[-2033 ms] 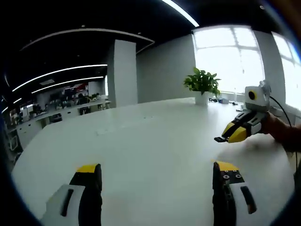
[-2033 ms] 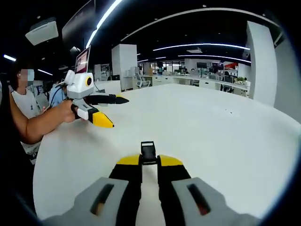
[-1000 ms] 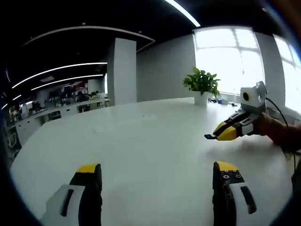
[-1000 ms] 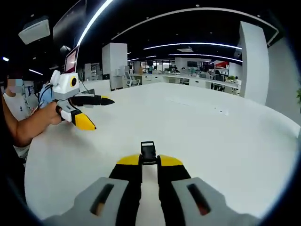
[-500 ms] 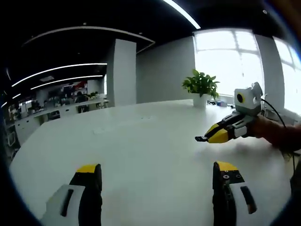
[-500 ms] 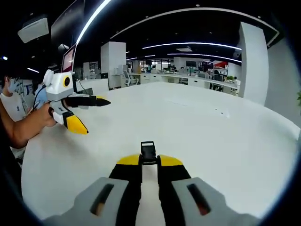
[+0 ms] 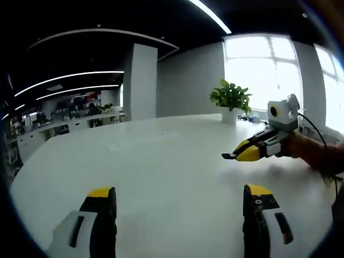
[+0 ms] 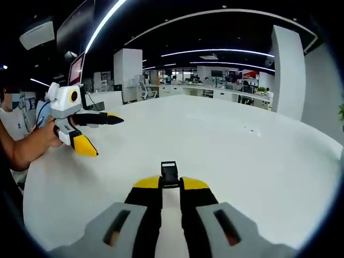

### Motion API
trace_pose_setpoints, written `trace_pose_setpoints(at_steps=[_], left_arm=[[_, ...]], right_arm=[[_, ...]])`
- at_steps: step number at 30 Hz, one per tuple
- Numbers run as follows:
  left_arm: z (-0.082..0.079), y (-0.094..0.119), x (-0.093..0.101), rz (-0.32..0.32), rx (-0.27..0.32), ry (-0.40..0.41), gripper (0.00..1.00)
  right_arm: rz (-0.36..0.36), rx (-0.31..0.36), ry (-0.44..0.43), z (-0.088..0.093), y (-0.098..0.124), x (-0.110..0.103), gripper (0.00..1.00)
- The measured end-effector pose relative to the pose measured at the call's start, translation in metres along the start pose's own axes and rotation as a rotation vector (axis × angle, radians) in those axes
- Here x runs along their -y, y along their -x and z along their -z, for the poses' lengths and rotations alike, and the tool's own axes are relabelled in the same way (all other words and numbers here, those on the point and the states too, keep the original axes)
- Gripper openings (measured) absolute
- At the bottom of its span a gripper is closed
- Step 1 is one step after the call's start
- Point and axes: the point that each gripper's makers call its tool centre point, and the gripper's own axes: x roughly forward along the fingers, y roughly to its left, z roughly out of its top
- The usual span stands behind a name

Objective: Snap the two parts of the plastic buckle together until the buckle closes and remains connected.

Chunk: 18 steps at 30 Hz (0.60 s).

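Above the white table (image 8: 258, 161), two hand-held grippers face each other.
Right gripper (image 8: 170, 185) is clenched on a black buckle part (image 8: 169, 173) protruding from its tips; left gripper (image 7: 179, 194), jaws spread wide, carries nothing, well apart.

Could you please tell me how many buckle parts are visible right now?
1: a black buckle part clamped at the tips of the right gripper. The left gripper is open and empty; the other part may be out of view.
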Motion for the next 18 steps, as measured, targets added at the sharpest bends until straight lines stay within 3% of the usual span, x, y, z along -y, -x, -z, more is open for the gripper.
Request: trace_pose_setpoints(at_steps=[18], left_arm=[[0.0029,0.0002,-0.0002,0.001,-0.012,-0.005,1.00]], right_arm=[[0.014,0.002,-0.003,-0.0070,-0.0104,0.0105,0.10]])
